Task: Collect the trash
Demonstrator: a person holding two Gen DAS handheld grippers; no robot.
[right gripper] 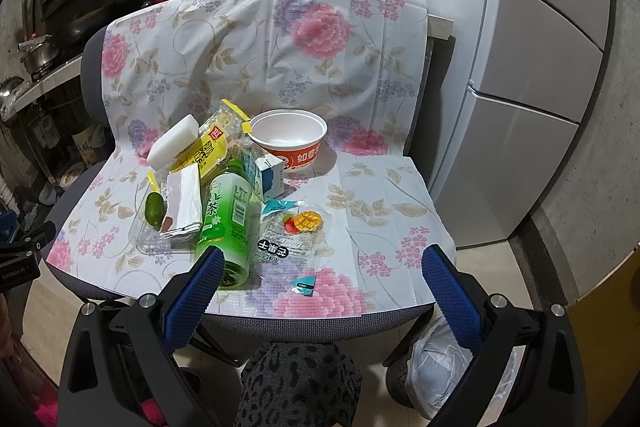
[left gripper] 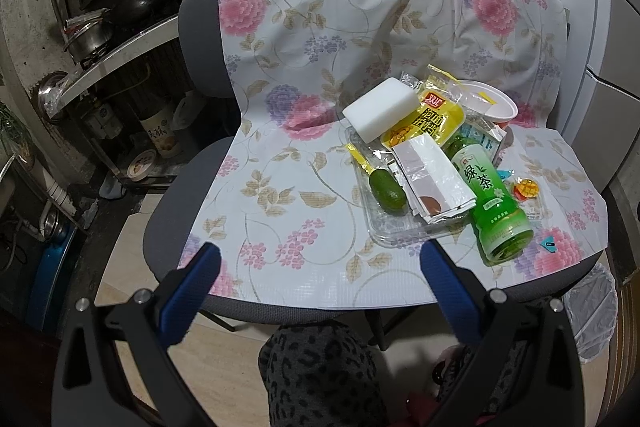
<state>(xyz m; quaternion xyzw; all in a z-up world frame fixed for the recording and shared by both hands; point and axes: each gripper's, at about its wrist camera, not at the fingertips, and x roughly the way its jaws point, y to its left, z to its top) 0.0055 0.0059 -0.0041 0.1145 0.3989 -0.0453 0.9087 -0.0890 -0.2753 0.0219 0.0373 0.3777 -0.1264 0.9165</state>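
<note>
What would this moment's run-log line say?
phase: pre-grasp | left gripper: open, empty | right gripper: open, empty | trash: green tea bottle, noodle cup on chair | bin: right of chair

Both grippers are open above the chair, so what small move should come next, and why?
Probably ease the right gripper forward and down onto the green tea bottle. It lies on its side at the near edge of the pile, closest to the left fingertip, and both grippers are open and empty. The lined bin waits below on the right.
</note>
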